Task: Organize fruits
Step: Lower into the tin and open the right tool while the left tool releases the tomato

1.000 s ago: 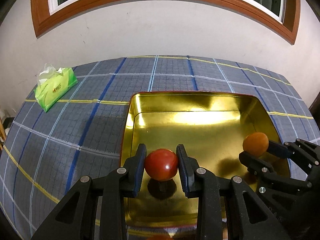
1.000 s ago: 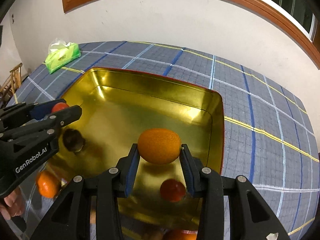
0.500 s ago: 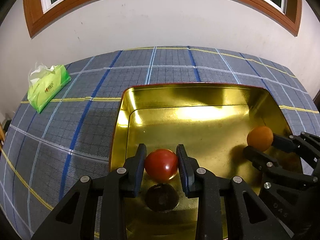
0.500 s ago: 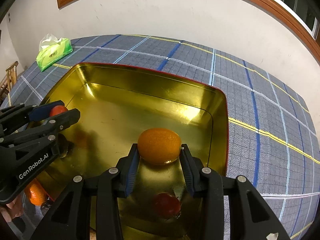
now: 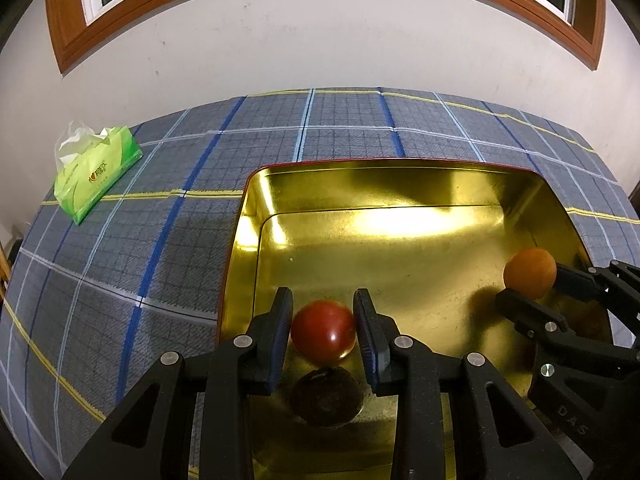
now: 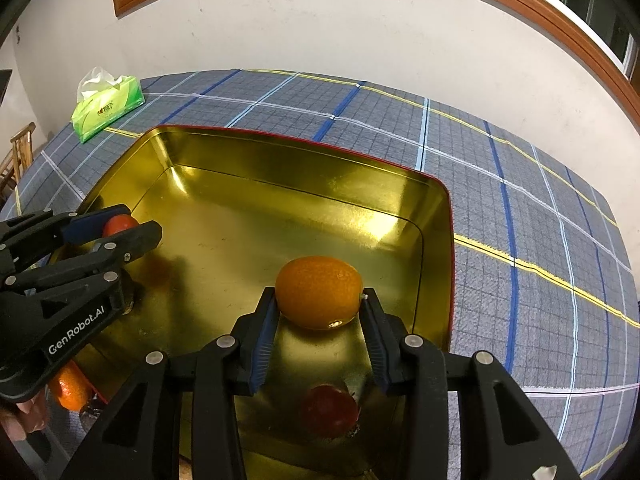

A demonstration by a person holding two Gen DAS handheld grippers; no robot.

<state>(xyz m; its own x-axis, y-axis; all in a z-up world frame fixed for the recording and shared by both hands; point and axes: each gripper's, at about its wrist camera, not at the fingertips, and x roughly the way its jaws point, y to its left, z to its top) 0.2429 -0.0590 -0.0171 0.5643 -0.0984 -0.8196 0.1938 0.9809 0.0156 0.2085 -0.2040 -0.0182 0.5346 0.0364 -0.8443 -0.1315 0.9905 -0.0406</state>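
Observation:
A gold metal tray (image 5: pixel 360 176) with a red rim lies on a blue plaid tablecloth (image 5: pixel 120 264). My left gripper (image 5: pixel 322 306) is shut on a red tomato-like fruit (image 5: pixel 323 332), just above the tray's near left floor. My right gripper (image 6: pixel 319 296) is shut on an orange (image 6: pixel 320 290) over the tray's (image 6: pixel 300 148) near right part. The right wrist view shows the left gripper (image 6: pixel 136 222) and the red fruit (image 6: pixel 120 224); the left wrist view shows the right gripper (image 5: pixel 530 284) and the orange (image 5: pixel 529 272). Below the orange is a dark red round shape (image 6: pixel 330 410); fruit or reflection, I cannot tell.
A green tissue pack (image 5: pixel 96 172) lies on the cloth at the far left. Another orange (image 6: pixel 70 388) sits outside the tray's near left corner, by a person's fingers (image 6: pixel 24 420). A wall rises behind the table, and a wooden chair (image 6: pixel 20 152) stands off its left edge.
Both grippers have edged a little forward and down over the tray, so it fills more of each view. Each still holds its fruit.

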